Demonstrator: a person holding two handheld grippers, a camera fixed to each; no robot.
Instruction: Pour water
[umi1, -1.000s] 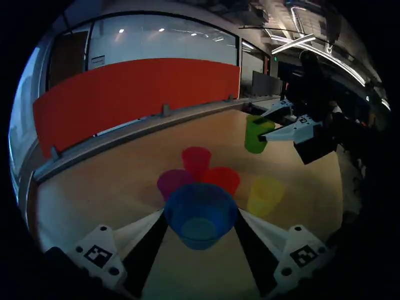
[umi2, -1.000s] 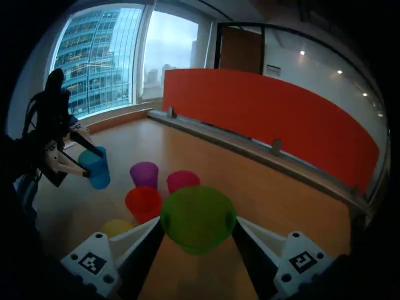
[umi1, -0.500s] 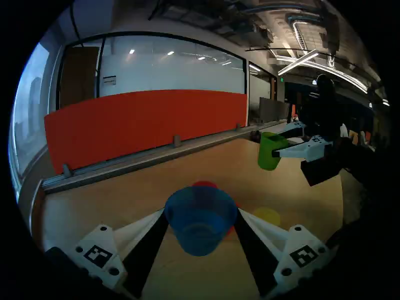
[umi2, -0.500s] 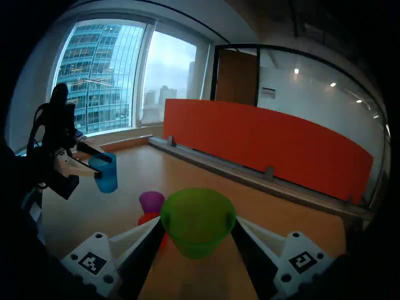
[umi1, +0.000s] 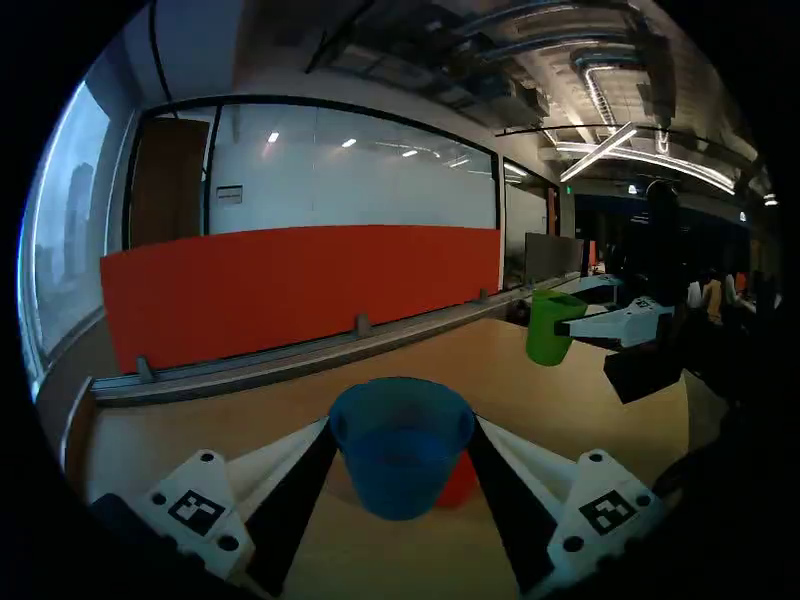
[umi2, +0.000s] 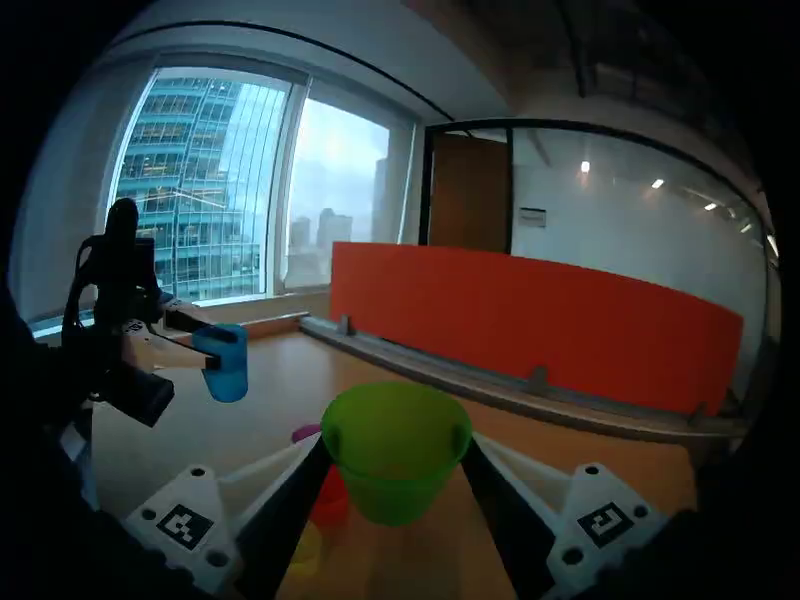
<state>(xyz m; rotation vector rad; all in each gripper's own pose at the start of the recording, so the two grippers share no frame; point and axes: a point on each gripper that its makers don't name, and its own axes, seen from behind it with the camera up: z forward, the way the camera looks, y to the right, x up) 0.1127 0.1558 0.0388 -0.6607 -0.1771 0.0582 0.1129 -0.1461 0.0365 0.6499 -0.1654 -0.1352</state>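
In the left gripper view, my left gripper (umi1: 400, 445) is shut on a blue cup (umi1: 402, 445), held upright above the wooden table (umi1: 250, 420). A red cup (umi1: 460, 482) peeks out behind it. Farther right the right gripper (umi1: 570, 330) holds a green cup (umi1: 545, 326) in the air. In the right gripper view, my right gripper (umi2: 395, 465) is shut on that green cup (umi2: 395, 462), upright. The left gripper (umi2: 195, 345) with the blue cup (umi2: 225, 362) hangs at the left. Below the green cup sit a purple cup (umi2: 305, 433), a red cup (umi2: 330, 500) and a yellow cup (umi2: 305, 550).
An orange partition (umi1: 300, 280) on a grey rail (umi1: 300, 355) borders the table's far side. Big windows (umi2: 200, 190) show city towers. A glass wall and a wooden door (umi2: 470, 195) stand behind the partition.
Both grippers have lifted and levelled with their cups. The cups on the table have sunk low in both views, mostly hidden behind the held cups.
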